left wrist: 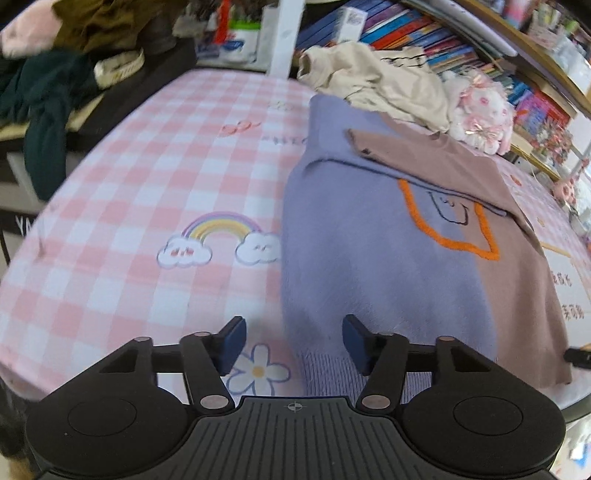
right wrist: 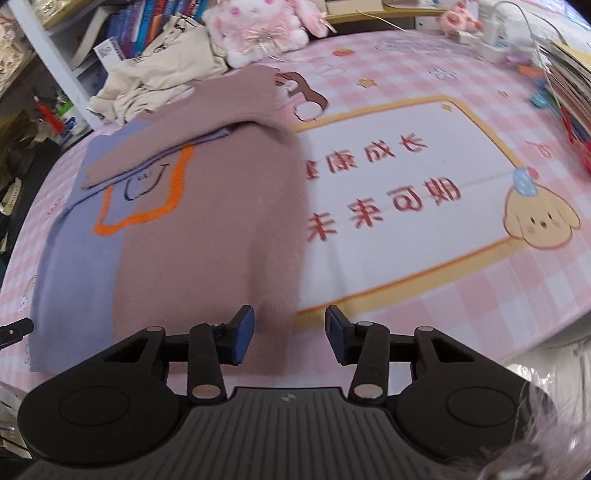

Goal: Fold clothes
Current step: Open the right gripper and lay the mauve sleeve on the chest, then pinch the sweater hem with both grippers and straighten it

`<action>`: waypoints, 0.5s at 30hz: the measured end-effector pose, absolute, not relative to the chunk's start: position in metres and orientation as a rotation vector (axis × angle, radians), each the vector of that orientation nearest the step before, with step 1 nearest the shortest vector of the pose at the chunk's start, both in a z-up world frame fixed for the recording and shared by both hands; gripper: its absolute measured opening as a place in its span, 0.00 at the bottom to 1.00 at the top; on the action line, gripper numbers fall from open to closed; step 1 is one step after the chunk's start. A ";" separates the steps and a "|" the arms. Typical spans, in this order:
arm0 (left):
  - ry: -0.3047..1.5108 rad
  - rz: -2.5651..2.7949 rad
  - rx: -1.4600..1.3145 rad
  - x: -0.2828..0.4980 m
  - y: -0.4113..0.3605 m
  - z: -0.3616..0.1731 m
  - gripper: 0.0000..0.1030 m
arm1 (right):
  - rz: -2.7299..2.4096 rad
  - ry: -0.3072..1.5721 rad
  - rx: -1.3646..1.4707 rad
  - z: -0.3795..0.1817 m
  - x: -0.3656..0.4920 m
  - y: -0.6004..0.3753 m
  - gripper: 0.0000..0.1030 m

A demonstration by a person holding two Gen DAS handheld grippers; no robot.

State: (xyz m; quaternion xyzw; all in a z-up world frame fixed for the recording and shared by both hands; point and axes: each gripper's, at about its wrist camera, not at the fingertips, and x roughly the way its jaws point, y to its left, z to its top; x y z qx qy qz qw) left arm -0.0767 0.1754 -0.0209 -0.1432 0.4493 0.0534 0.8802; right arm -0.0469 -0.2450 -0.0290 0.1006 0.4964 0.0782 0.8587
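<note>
A lilac and mauve sweater [left wrist: 373,258] with an orange outline patch lies flat on the pink checked table, both sleeves folded across its chest. It also shows in the right wrist view [right wrist: 207,229]. My left gripper [left wrist: 294,341] is open and empty, hovering at the sweater's lower left hem corner. My right gripper [right wrist: 290,338] is open and empty, over the sweater's lower right hem edge. The tip of the other gripper shows at the frame edge in each view.
A crumpled cream garment [left wrist: 384,81] and a pink plush toy [left wrist: 480,110] lie beyond the sweater. Bookshelves [left wrist: 424,33] stand behind. Dark clothes [left wrist: 48,99] hang at the left. Stacked books and a cable [right wrist: 565,85] sit at the right table edge.
</note>
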 end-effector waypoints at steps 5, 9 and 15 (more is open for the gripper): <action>0.952 0.114 -0.301 -0.078 0.175 -0.024 0.41 | 0.156 1.047 0.203 -0.031 -0.051 -0.245 0.39; 0.955 0.112 -0.286 -0.079 0.172 -0.024 0.41 | 0.157 1.045 0.179 -0.031 -0.051 -0.243 0.39; 0.955 0.112 -0.264 -0.081 0.168 -0.023 0.41 | 0.169 1.041 0.157 -0.032 -0.050 -0.240 0.38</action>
